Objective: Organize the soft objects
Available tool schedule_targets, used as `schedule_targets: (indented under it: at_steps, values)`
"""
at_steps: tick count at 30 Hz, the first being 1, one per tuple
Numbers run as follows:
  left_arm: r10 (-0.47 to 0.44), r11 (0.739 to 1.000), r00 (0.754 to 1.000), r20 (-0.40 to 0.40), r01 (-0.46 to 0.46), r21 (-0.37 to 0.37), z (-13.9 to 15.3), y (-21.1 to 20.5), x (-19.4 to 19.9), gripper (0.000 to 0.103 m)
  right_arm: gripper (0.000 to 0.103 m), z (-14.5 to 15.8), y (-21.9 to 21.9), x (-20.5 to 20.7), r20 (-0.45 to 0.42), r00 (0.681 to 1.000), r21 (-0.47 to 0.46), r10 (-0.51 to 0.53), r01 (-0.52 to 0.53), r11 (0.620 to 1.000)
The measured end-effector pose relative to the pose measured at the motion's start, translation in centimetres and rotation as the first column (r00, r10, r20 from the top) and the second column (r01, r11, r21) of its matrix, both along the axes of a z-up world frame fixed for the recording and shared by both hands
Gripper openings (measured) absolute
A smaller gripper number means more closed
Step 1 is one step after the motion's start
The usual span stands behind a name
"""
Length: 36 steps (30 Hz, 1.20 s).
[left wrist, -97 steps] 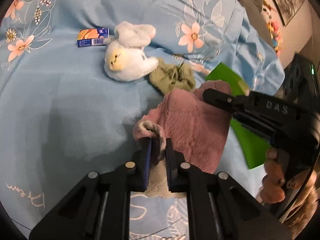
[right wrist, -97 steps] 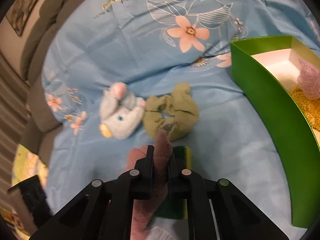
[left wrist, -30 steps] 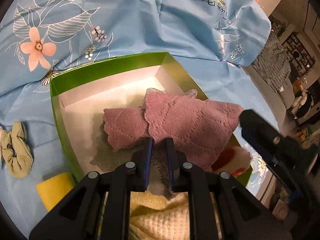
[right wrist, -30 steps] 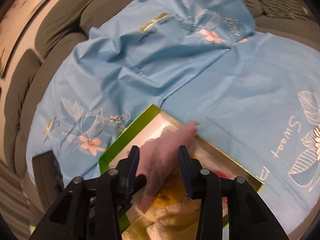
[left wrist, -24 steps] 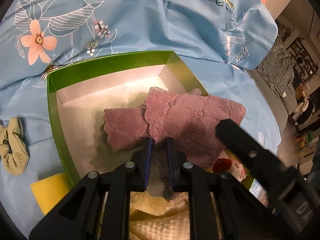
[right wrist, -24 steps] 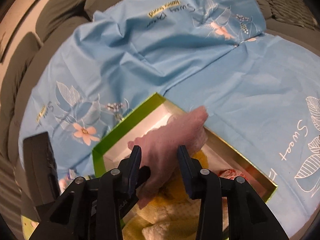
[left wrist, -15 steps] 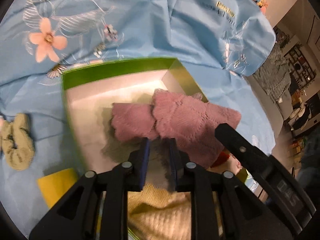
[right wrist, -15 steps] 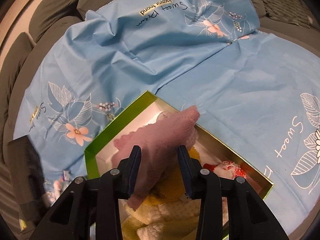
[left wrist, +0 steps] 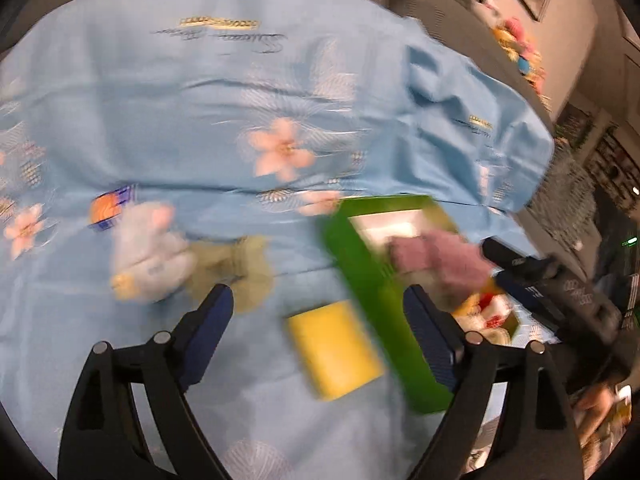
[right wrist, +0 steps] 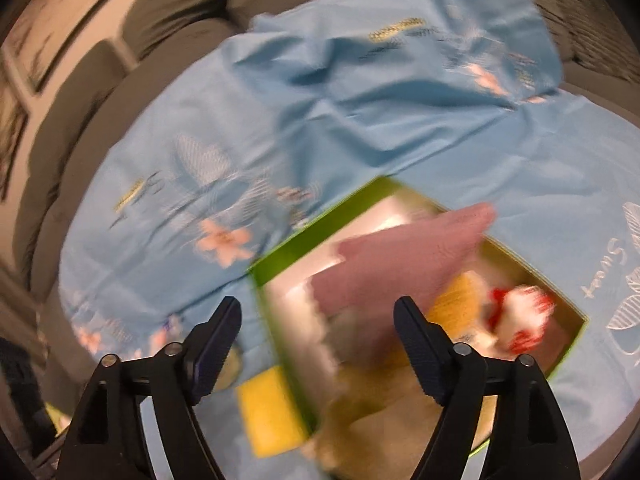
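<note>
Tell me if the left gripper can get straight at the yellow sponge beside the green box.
Probably yes. The left gripper is open, the yellow sponge lies on the blue sheet ahead between its fingers, uncovered; only the green box wall sits close on one side.

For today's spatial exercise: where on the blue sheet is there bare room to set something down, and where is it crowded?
Bare sheet lies beyond the pink flower print, and below the plush toy. Crowded: the olive cloth, yellow sponge and green box sit close together; the box is full.
</note>
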<state>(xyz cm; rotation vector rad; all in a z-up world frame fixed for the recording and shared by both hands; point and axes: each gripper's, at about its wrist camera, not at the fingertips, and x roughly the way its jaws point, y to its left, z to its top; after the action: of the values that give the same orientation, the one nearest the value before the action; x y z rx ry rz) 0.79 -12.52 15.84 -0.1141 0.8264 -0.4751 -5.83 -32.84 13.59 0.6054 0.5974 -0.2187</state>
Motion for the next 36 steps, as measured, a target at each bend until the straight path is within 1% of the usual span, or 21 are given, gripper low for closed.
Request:
schedule_targets:
  at_steps: [3, 5, 8, 9, 11, 14, 16, 18, 20, 23, 26, 28, 32, 34, 36]
  values:
    - [0.050, 0.999, 0.998, -0.032, -0.049, 0.023, -1.6, 3.7, -0.4, 0.087, 0.086, 0.6, 4.1, 1.0, -0.004, 0.994, -0.043, 0.113, -0.114, 0.993]
    - [0.084, 0.996, 0.994, -0.062, -0.082, 0.048, -3.0, 6.3, -0.7, 0.087, 0.086, 0.6, 7.2, 2.0, -0.036, 0.982, -0.079, 0.184, -0.186, 0.979]
    - [0.157, 0.986, 0.984, -0.085, -0.151, 0.075, -5.0, 9.5, -1.0, 0.087, 0.086, -1.0, 11.7, 3.9, -0.136, 0.955, -0.115, 0.263, -0.279, 0.953]
    - [0.172, 0.983, 0.980, -0.098, -0.165, 0.076, -5.5, 10.4, -1.1, 0.087, 0.086, -1.6, 12.6, 4.4, -0.166, 0.949, -0.125, 0.270, -0.292, 0.948]
    - [0.187, 0.982, 0.974, -0.127, -0.182, 0.056, -6.6, 12.1, -1.3, 0.087, 0.086, -3.1, 14.2, 5.4, -0.231, 0.938, -0.155, 0.258, -0.297, 0.942]
    - [0.208, 0.978, 0.967, -0.144, -0.206, 0.032, -8.1, 13.8, -1.4, 0.087, 0.086, -5.2, 15.3, 6.7, -0.310, 0.920, -0.183, 0.241, -0.306, 0.934]
    - [0.213, 0.977, 0.964, -0.158, -0.211, 0.030, -8.8, 14.4, -1.2, 0.087, 0.086, -6.5, 15.5, 7.4, -0.367, 0.911, -0.226, 0.188, -0.284, 0.932]
    - [0.231, 0.972, 0.955, -0.184, -0.233, 0.010, -9.4, 15.0, -0.6, 0.087, 0.086, -7.3, 15.5, 7.6, -0.401, 0.905, -0.276, 0.138, -0.263, 0.924]
    - [0.231, 0.972, 0.956, -0.182, -0.236, -0.004, -9.4, 15.2, -0.3, 0.087, 0.086, -7.9, 15.5, 7.7, -0.421, 0.901, -0.306, 0.100, -0.245, 0.920]
    - [0.197, 0.980, 0.965, -0.173, -0.198, 0.011, -9.4, 15.1, -0.2, 0.087, 0.086, -8.5, 15.5, 8.0, -0.445, 0.893, -0.341, 0.071, -0.243, 0.908]
    - [0.183, 0.983, 0.967, -0.180, -0.181, 0.026, -9.7, 15.2, -0.1, 0.087, 0.086, -9.6, 15.3, 8.5, -0.478, 0.877, -0.364, 0.043, -0.242, 0.899]
    - [0.180, 0.984, 0.968, -0.176, -0.178, 0.030, -9.7, 15.4, -0.3, 0.087, 0.086, -10.1, 15.3, 8.8, -0.493, 0.870, -0.396, 0.015, -0.240, 0.887]
    - [0.189, 0.982, 0.970, -0.153, -0.186, 0.034, -9.3, 15.8, -0.6, 0.087, 0.086, -10.5, 15.6, 9.1, -0.503, 0.864, -0.434, 0.006, -0.258, 0.863]
    - [0.195, 0.981, 0.968, -0.156, -0.192, 0.036, -9.4, 15.9, -0.6, 0.087, 0.076, -10.5, 15.6, 9.1, -0.493, 0.870, -0.444, 0.015, -0.266, 0.856]
    - [0.197, 0.980, 0.966, -0.167, -0.194, 0.034, -9.5, 16.0, -0.5, 0.087, 0.051, -10.4, 15.6, 8.8, -0.486, 0.874, -0.466, -0.005, -0.254, 0.847]
